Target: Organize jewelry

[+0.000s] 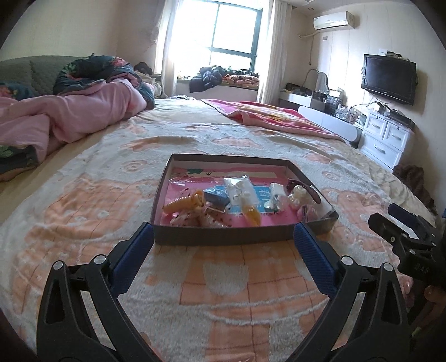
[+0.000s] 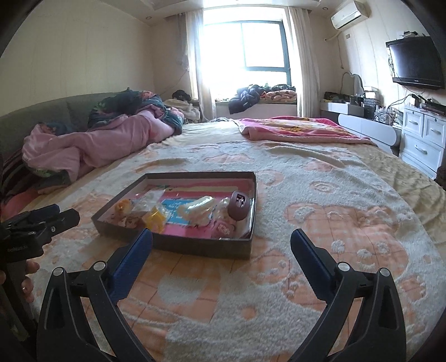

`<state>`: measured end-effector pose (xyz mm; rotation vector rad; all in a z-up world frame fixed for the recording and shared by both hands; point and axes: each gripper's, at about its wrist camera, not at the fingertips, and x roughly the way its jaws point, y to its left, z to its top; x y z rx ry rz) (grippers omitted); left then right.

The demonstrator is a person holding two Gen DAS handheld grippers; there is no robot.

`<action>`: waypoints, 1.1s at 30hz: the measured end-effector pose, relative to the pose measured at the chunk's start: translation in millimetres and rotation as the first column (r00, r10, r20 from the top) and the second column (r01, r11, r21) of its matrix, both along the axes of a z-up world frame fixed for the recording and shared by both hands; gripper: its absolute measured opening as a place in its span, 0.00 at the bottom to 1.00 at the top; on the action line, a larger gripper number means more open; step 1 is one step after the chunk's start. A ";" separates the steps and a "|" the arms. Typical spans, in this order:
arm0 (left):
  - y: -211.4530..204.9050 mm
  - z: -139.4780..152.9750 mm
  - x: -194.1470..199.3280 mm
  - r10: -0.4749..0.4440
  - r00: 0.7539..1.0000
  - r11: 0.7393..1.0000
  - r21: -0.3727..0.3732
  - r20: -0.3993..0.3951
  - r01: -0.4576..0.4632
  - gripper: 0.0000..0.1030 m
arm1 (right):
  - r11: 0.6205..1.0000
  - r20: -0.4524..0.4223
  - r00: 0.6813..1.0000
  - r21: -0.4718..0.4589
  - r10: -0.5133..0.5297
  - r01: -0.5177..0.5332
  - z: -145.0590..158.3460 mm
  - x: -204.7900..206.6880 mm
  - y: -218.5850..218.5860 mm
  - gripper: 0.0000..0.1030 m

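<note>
A wide bed [image 2: 320,222] under a cream and peach blanket [image 1: 83,222] fills the room. Bright daylight floods through a curtained window [image 2: 251,41], washing out the view outside. A television [image 2: 415,62] hangs above white drawers [image 2: 423,139]; an air conditioner [image 1: 333,20] sits high. What seems a quilted headboard [image 1: 36,69] backs a rumpled pink duvet [image 1: 69,111].

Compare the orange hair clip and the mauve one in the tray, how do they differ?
The orange hair clip is a ridged, translucent amber piece on the tray's left side; the mauve clip is smooth, opaque dusty pink on the right side. The orange hair clip lies out on the tray floor, while the mauve clip lies close beside the right wall. Both lie loose inside the same shallow grey tray, neither touched by a gripper.
</note>
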<state>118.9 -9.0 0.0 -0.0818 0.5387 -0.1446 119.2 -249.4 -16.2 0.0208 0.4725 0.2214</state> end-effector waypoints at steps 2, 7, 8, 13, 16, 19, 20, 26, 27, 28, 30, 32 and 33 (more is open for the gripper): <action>1.4 -1.3 -5.4 0.007 1.000 1.000 0.002 0.005 -0.007 0.89 | 1.000 0.004 1.000 -0.006 0.001 -0.001 -2.0 -6.4 2.4 0.94; 3.5 -6.0 -20.1 0.021 1.000 1.000 0.013 0.019 -0.021 0.89 | 1.000 0.009 1.000 -0.020 -0.001 0.001 -7.0 -18.2 6.1 0.94; 3.6 -6.9 -22.9 0.028 0.999 0.999 0.017 0.021 -0.029 0.89 | 1.000 0.009 1.000 -0.023 0.000 0.001 -8.1 -20.4 6.5 0.94; 3.3 -6.1 -33.3 0.039 0.998 0.999 0.021 0.045 -0.040 0.89 | 0.999 0.029 1.000 -0.034 -0.011 0.012 -10.6 -33.5 7.6 0.94; 2.2 -4.1 -36.2 0.040 0.997 0.999 0.031 0.066 -0.042 0.89 | 0.999 0.049 0.999 -0.036 -0.014 0.016 -10.0 -41.8 7.9 0.94; 2.7 -2.9 -37.2 0.045 0.995 0.998 0.031 0.087 -0.047 0.89 | 0.998 0.098 0.995 -0.054 -0.011 0.016 -6.6 -50.6 10.8 0.94; 2.5 -2.7 -37.0 0.046 0.995 0.998 0.031 0.090 -0.049 0.89 | 0.998 0.123 0.992 -0.060 -0.006 0.013 -5.3 -54.0 12.2 0.94; 1.5 -2.1 -38.7 0.043 0.991 0.998 0.030 0.125 -0.047 0.89 | 0.997 0.222 0.975 -0.080 -0.002 0.021 -0.9 -62.7 18.4 0.94; 0.8 -1.8 -39.2 0.043 0.990 0.998 0.032 0.133 -0.047 0.89 | 0.997 0.229 0.973 -0.073 -0.005 0.023 -0.7 -61.6 17.7 0.94; -0.4 -1.3 -40.2 0.042 0.989 0.998 0.036 0.143 -0.047 0.89 | 0.998 0.232 0.973 -0.066 -0.008 0.024 -0.3 -60.5 17.0 0.94; -2.4 -0.5 -41.2 0.041 0.987 0.998 0.044 0.155 -0.049 0.89 | 0.998 0.231 0.973 -0.049 -0.017 0.030 -0.9 -57.2 14.6 0.94; -4.6 0.5 -42.5 0.039 0.984 0.998 0.047 0.172 -0.048 0.89 | 0.999 0.231 0.973 -0.036 -0.027 0.037 -1.4 -53.6 11.8 0.94; -5.3 1.0 -42.9 0.034 0.984 0.998 0.043 0.177 -0.043 0.89 | 0.999 0.231 0.972 -0.031 -0.034 0.042 -1.1 -52.6 10.5 0.94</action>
